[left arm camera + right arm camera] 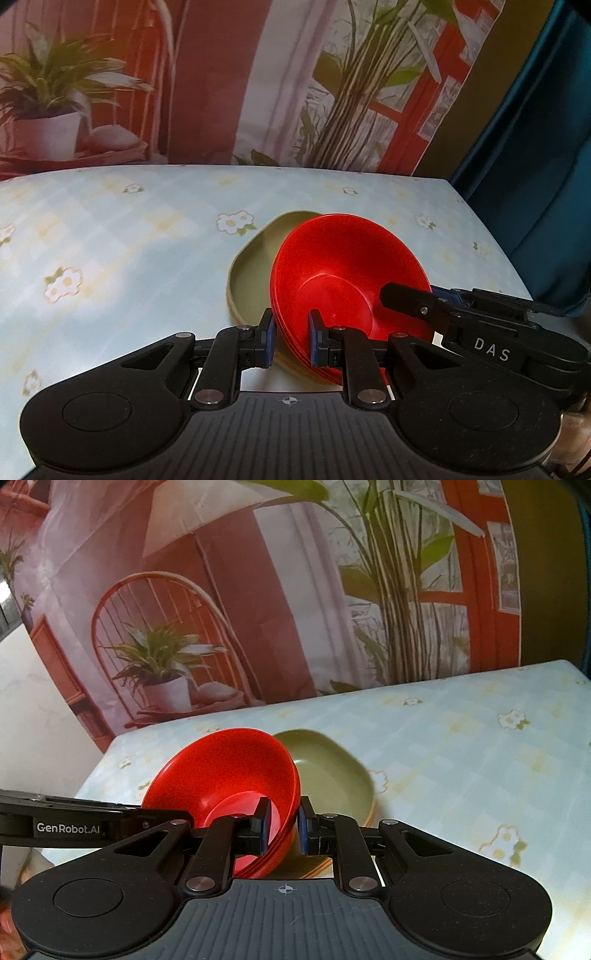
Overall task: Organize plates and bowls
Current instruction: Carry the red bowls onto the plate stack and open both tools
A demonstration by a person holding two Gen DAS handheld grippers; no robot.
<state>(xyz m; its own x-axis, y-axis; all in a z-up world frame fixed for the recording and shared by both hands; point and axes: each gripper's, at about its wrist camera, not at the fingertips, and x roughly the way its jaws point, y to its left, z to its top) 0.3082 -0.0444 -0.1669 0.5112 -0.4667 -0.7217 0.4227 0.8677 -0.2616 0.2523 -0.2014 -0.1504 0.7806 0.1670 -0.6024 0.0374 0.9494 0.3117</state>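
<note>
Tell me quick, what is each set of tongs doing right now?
Left tongs: shut on the rim of the stack of red bowls.
Right tongs: shut on the opposite rim of the same stack.

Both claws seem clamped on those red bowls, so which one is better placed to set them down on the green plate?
Neither clearly; it likely takes both. The left claw and right claw each pinch the near rim of the tilted red bowls, which already lean over the green plate.
</note>
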